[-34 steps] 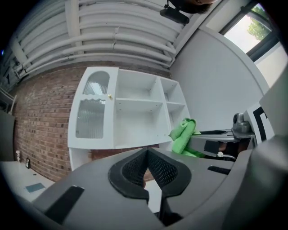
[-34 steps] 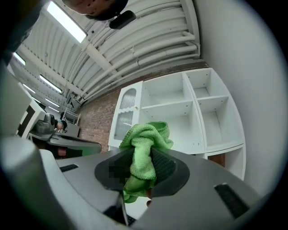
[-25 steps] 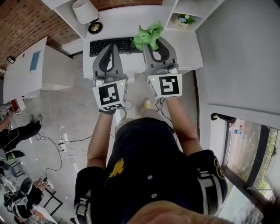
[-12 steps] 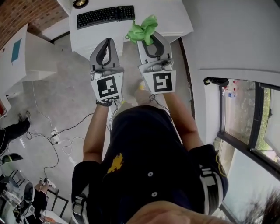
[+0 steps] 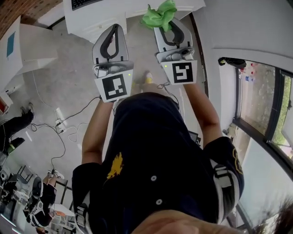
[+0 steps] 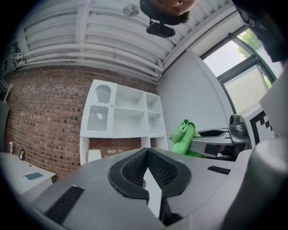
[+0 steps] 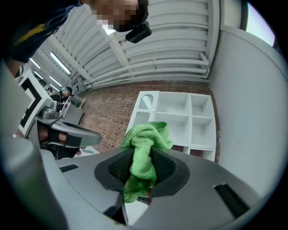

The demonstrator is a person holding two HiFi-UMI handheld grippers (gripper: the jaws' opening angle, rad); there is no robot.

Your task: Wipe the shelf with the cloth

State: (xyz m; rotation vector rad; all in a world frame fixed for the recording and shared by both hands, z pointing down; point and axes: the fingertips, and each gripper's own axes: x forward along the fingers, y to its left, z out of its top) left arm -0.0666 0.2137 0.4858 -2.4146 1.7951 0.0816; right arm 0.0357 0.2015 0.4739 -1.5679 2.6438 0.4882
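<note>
A crumpled green cloth (image 5: 159,13) is pinched in my right gripper (image 5: 170,22), which is shut on it; its folds bulge out past the fingertips (image 7: 145,144). The white cubby shelf (image 7: 181,117) stands against the brick wall straight beyond that gripper, some way off. My left gripper (image 5: 113,30) is held level beside the right one, jaws shut with nothing between them (image 6: 146,152). From the left gripper view the shelf (image 6: 122,115) is ahead, and the cloth (image 6: 183,136) shows to the right.
A white desk (image 5: 98,17) lies below and in front of both grippers, with a keyboard (image 5: 81,3) at the top edge. A window (image 5: 265,114) runs along the right wall. Cables (image 5: 64,128) trail over the floor at left, near seated people.
Both grippers have risen toward the top of the head view. The desk and keyboard have slid upward, the lamp and shelf have left that view. The cloth stays held.
</note>
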